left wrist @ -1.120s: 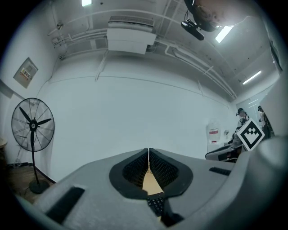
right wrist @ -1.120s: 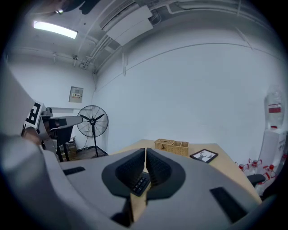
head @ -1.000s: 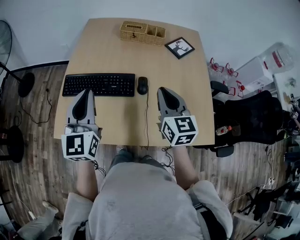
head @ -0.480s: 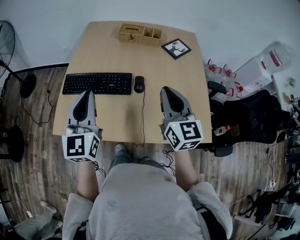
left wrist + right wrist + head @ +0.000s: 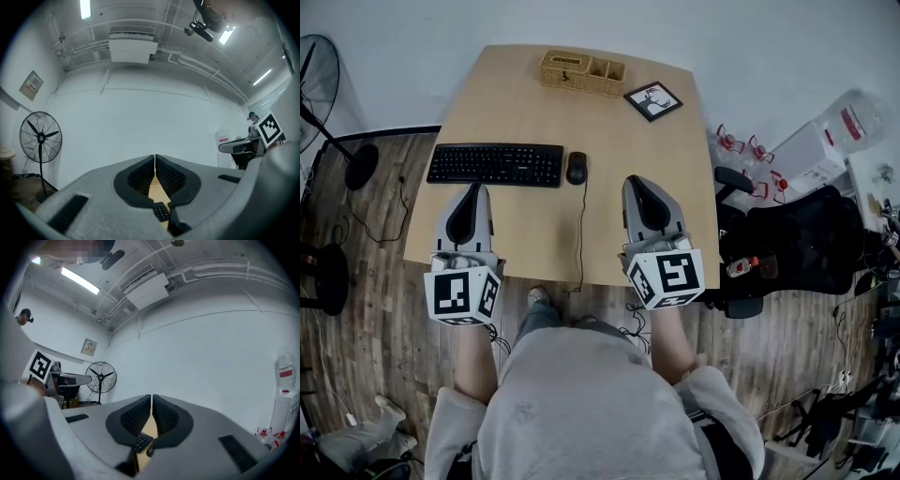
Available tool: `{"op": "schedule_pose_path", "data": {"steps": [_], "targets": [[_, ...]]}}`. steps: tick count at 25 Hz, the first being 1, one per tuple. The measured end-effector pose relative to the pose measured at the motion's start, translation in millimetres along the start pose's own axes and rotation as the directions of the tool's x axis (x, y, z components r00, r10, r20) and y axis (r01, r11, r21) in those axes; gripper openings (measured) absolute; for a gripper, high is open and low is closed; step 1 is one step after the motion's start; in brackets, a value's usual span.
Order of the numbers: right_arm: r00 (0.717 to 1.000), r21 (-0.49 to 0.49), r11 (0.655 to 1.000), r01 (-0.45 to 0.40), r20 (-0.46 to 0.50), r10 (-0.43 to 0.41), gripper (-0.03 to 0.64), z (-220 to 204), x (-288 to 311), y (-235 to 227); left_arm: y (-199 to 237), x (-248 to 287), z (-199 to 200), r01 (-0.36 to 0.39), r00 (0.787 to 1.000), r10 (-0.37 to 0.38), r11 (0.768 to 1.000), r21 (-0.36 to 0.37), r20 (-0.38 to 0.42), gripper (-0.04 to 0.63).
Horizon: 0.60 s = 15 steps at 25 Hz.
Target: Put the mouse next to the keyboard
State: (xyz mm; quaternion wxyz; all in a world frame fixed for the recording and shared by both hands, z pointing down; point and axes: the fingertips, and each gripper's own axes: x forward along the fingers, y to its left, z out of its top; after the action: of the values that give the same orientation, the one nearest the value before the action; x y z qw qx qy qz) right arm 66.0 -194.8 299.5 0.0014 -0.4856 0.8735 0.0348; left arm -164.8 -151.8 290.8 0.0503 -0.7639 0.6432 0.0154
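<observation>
In the head view a black mouse (image 5: 577, 167) lies on the wooden table (image 5: 525, 103) just right of the black keyboard (image 5: 497, 164), its cable running to the near edge. My left gripper (image 5: 472, 189) hovers near the front left, just below the keyboard, jaws shut and empty. My right gripper (image 5: 635, 182) is shut and empty too, to the right of the mouse and nearer than it. Through the left gripper's (image 5: 154, 157) closed jaws a sliver of keyboard (image 5: 161, 212) shows. The right gripper's (image 5: 152, 397) view catches the keyboard (image 5: 141, 442) and the mouse (image 5: 150, 452).
A wicker organiser (image 5: 581, 70) and a small framed picture (image 5: 652, 100) stand at the table's far edge. A fan (image 5: 328, 103) stands on the floor to the left. An office chair (image 5: 797, 244) and clutter sit to the right.
Both grippers have drawn back toward the table's near edge, the right one more. Mouse and keyboard lie where they were.
</observation>
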Motion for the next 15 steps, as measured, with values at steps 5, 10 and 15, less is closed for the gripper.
{"op": "schedule_pose_path", "data": {"steps": [5, 10, 15], "targets": [[1.0, -0.006, 1.0, -0.009, 0.019, 0.009, 0.017, 5.4, -6.3, -3.3, -8.6, -2.5, 4.8, -0.006, 1.0, 0.006, 1.0, 0.01, 0.006, 0.014], [1.0, -0.015, 1.0, -0.015, 0.024, 0.016, 0.017, 8.1, -10.8, -3.2, -14.3, -4.9, 6.2, -0.01, 1.0, 0.01, 1.0, 0.011, 0.008, 0.014], [1.0, -0.018, 1.0, -0.016, 0.022, 0.016, 0.017, 7.6, -13.7, -5.9, -22.3, -3.9, 6.0, -0.002, 1.0, 0.002, 1.0, 0.01, 0.006, 0.014]]}}
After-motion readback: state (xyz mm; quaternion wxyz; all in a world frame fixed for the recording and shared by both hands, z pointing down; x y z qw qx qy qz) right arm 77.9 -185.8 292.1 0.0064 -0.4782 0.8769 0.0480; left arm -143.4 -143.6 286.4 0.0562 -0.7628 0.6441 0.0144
